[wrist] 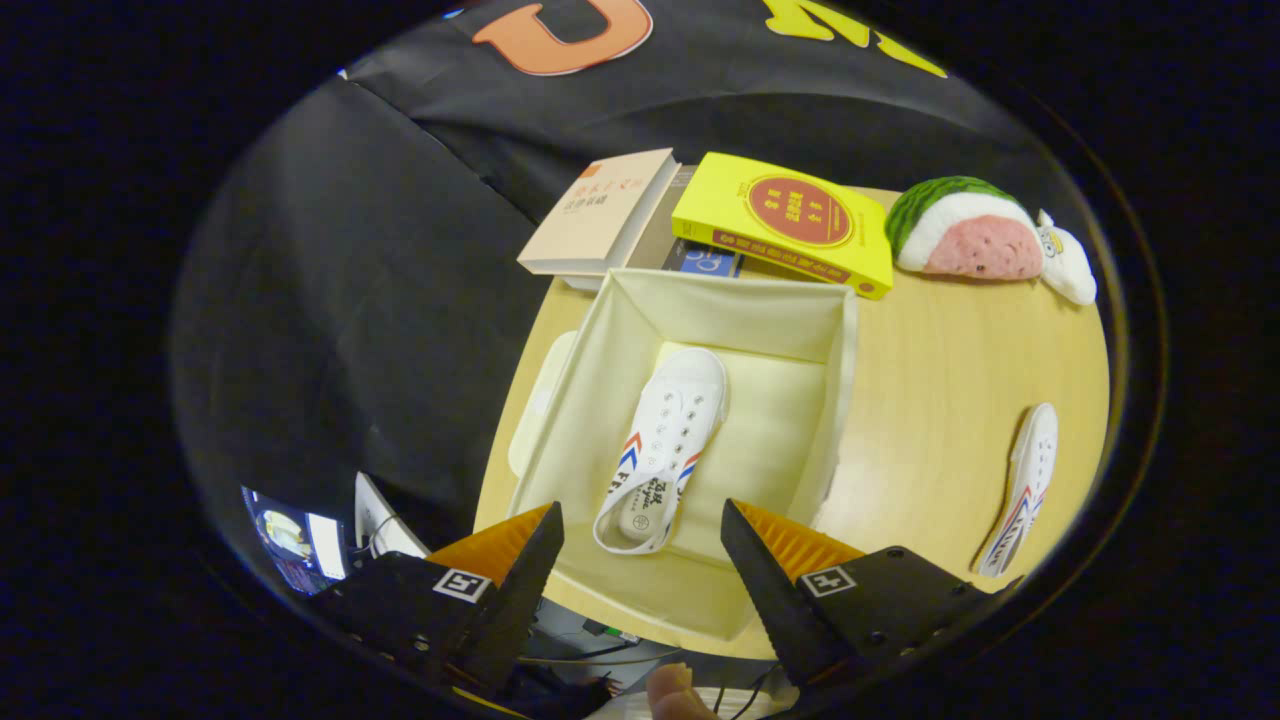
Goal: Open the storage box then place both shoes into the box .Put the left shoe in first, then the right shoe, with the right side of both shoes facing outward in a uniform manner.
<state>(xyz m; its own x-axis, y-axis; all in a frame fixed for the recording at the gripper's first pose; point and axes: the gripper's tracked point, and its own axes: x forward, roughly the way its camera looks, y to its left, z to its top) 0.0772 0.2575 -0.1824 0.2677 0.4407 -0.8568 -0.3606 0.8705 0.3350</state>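
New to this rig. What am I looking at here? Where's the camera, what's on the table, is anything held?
There is no robot arm: a person carries a handheld two-finger gripper, and a fisheye camera mounted on it looks forward along the fingers, which show at the bottom of the view. The fingers are spread apart and hold nothing. Just beyond them, on a round wooden table, sits an open cream storage box with one white shoe lying inside. A second white shoe lies on the table to the right of the box. Behind the box are a beige book, a yellow book and a watermelon-slice plush toy.
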